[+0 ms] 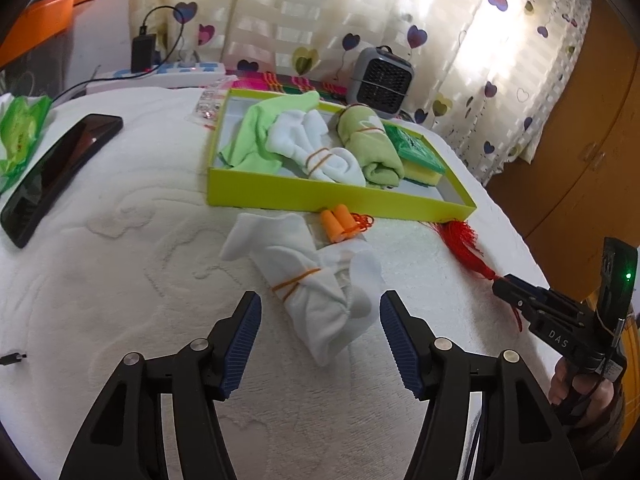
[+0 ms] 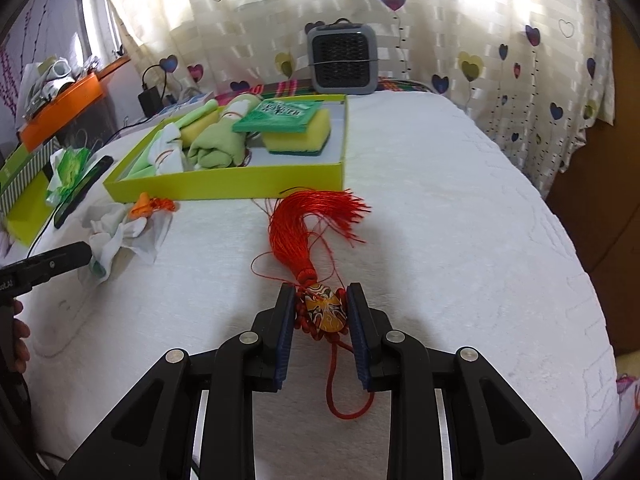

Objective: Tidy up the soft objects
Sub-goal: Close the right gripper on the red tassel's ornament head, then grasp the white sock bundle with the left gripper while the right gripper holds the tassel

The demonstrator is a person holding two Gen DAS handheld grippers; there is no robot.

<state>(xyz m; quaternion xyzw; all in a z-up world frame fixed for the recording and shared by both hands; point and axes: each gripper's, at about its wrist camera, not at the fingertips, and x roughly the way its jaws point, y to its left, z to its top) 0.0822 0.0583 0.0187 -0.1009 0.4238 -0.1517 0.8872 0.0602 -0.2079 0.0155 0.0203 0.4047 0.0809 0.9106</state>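
Observation:
A white sock bundle (image 1: pixel 316 280) tied with an orange rubber band lies on the white bedspread, between the fingers of my left gripper (image 1: pixel 320 304), which stands open and apart from it. Orange earplugs (image 1: pixel 339 222) lie just beyond it. My right gripper (image 2: pixel 322 302) is shut on the painted mask pendant (image 2: pixel 325 309) of a red tassel ornament (image 2: pixel 308 224), whose fringe trails toward the yellow-green box (image 2: pixel 240 179). In the box lie a green cloth (image 1: pixel 256 132), a white sock roll (image 1: pixel 308 148), a rolled green towel (image 1: pixel 370 144) and a yellow sponge with a green pad (image 2: pixel 298 130).
A black phone (image 1: pixel 60 168) and a green wrapper (image 1: pixel 20 132) lie at the left of the bed. A grey small heater (image 2: pixel 342 58) stands by the heart-print curtain. An orange shelf (image 2: pixel 60 104) and a charger (image 1: pixel 143 52) are at the far left. A hand (image 1: pixel 580 384) holds the right gripper.

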